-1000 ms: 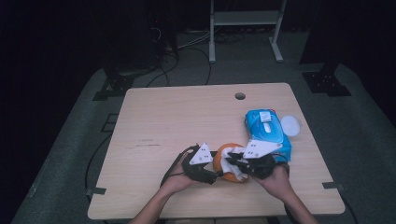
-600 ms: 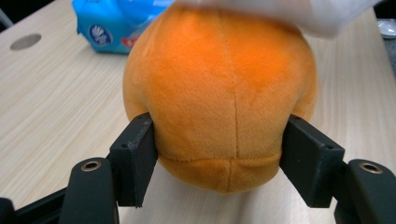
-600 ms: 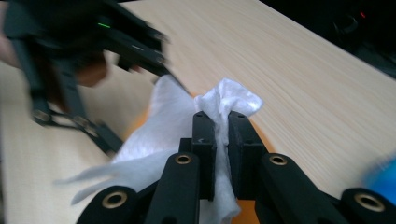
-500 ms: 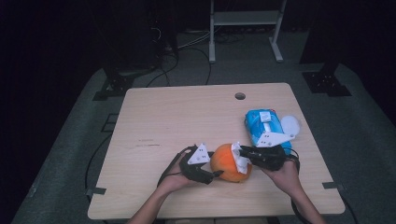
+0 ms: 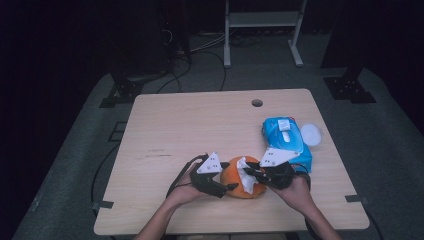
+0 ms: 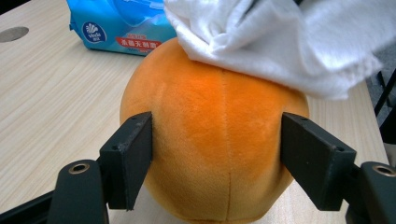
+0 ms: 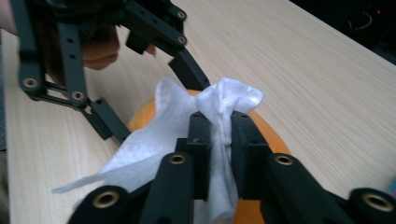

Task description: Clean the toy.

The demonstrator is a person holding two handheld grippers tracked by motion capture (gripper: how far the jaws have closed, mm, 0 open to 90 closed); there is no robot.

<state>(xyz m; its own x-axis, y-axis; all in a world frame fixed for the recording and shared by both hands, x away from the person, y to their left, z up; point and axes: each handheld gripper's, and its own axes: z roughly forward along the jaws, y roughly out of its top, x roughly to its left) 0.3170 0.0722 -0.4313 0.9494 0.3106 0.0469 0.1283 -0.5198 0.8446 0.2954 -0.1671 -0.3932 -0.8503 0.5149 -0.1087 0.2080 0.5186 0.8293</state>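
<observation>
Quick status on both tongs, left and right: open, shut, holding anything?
Left tongs: shut on the orange plush ball, pads on its sides.
Right tongs: shut on the white wipe.

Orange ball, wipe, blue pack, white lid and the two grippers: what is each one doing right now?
Orange ball: on the table, squeezed between the left gripper's jaws.
Wipe: crumpled, lying on top of the ball, pinched by the right gripper.
Blue pack: flat on the table, lid off.
White lid: lying beside the pack.
Left gripper: clamped on the ball.
Right gripper: shut on the wipe.
</observation>
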